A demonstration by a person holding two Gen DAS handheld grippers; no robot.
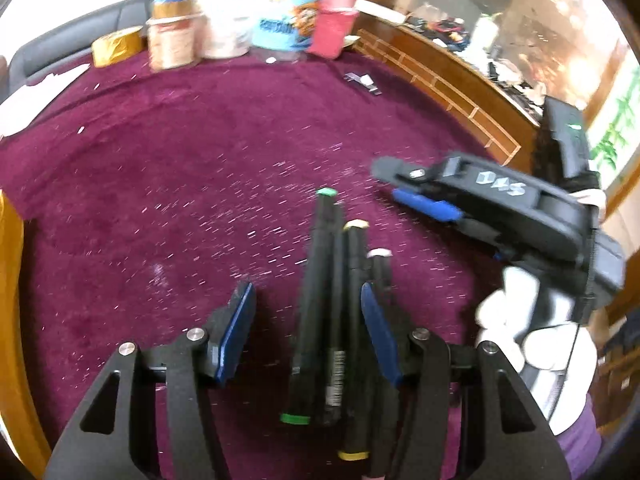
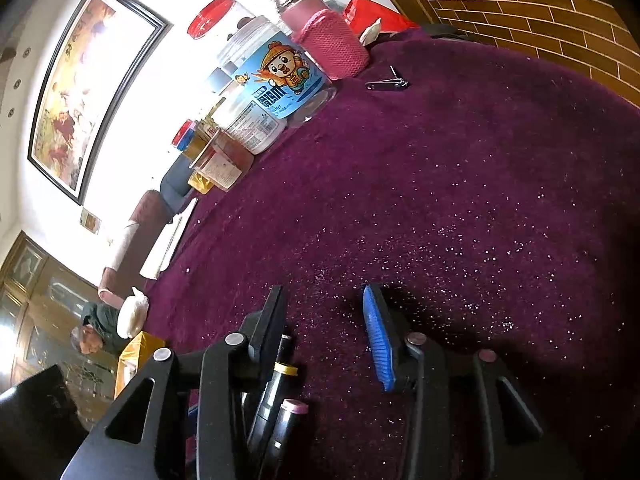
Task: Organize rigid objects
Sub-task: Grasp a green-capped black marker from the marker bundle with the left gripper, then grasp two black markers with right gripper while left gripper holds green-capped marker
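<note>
Three black markers lie side by side on the purple glitter cloth (image 1: 180, 180): a green-capped one (image 1: 316, 280), a yellow-capped one (image 1: 354, 264) and a pink-capped one (image 1: 380, 268). My left gripper (image 1: 308, 320) straddles them, open; its right pad sits close to the pink-capped marker and its left pad stands well apart. My right gripper (image 1: 386, 182), held by a white-gloved hand (image 1: 508, 312), hovers just right of the marker tips. In the right wrist view the right gripper (image 2: 322, 296) is open over bare cloth, with the yellow-capped marker (image 2: 276, 392) and pink-capped marker (image 2: 288, 420) low beside its left finger.
Several jars, among them a blue-labelled plastic jar (image 2: 276, 92), and a pink knitted flask (image 2: 328, 40) crowd the far edge. A nail clipper (image 2: 388, 82) lies nearby. A gold tape roll (image 1: 116, 46) and papers (image 1: 40, 92) sit far left. A wooden brick-patterned ledge (image 1: 460, 92) borders the right.
</note>
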